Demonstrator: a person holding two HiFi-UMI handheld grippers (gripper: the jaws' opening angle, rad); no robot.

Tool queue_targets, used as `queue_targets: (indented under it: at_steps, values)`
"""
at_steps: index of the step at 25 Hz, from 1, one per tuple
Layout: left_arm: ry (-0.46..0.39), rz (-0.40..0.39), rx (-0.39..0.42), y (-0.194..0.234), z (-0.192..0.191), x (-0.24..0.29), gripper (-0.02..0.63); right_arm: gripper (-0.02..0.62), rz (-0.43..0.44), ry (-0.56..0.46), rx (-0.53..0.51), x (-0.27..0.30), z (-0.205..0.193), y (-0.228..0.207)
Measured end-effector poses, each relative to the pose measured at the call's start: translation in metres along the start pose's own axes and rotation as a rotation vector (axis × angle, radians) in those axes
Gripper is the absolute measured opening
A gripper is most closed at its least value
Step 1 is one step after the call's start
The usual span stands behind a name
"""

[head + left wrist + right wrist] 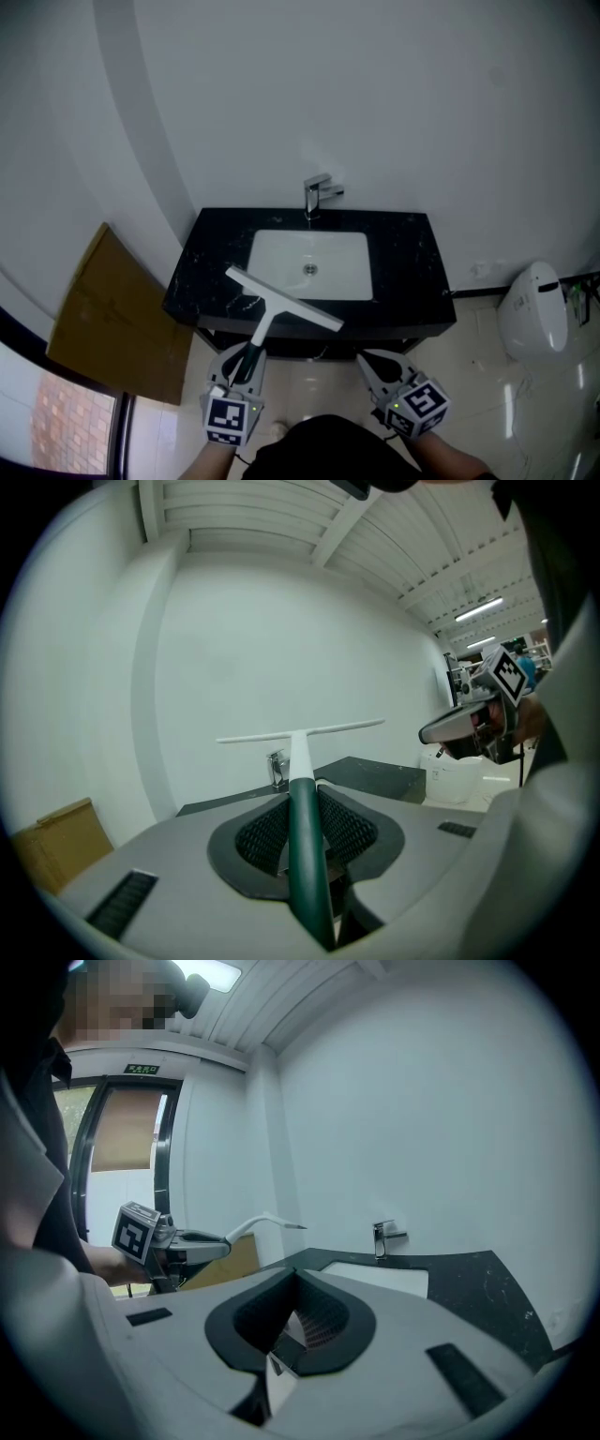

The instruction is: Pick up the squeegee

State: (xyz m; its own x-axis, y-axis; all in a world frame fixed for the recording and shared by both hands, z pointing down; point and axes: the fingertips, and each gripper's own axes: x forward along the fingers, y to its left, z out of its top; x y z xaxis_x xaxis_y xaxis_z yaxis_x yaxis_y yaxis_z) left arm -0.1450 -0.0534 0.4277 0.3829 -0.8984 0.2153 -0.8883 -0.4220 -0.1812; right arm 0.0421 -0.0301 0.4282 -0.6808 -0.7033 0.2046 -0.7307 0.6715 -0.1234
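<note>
The squeegee (273,313), with a dark green handle, a white neck and a long white blade, is off the bench (413,274) and held in the air in front of it; in the head view its blade crosses the bench's near edge, slanting down to the right; at the far left a flat brown cardboard sheet (108,309) leans by the wall beside the bench; next comes the left hand-held gripper (243,360), its jaws closed onto the green handle, which runs up between the ribbed pads in the left gripper view, the blade level at the top; the bench itself is a black stone-look counter with a white rectangular basin (281,255) set in it and a chrome tap (319,195) behind that; the right hand-held gripper (382,362) hangs low in front of the bench's right half, its jaws together with nothing between them; farthest right stands a white rounded fixture (533,310) on the glossy floor.
</note>
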Motion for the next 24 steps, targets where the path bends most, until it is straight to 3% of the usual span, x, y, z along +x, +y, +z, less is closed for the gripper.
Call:
queue_targets:
  at_steps: [19, 24]
  values:
    - [-0.002, 0.005, 0.017, 0.0021, -0.0035, -0.0006, 0.098, 0.000, 0.005, 0.000, -0.012, -0.0005, 0.0020, -0.0005]
    - [0.002, 0.017, -0.015, 0.0025, 0.0012, -0.0025, 0.098, 0.000, 0.007, -0.010, -0.013, 0.0001, 0.0047, 0.0010]
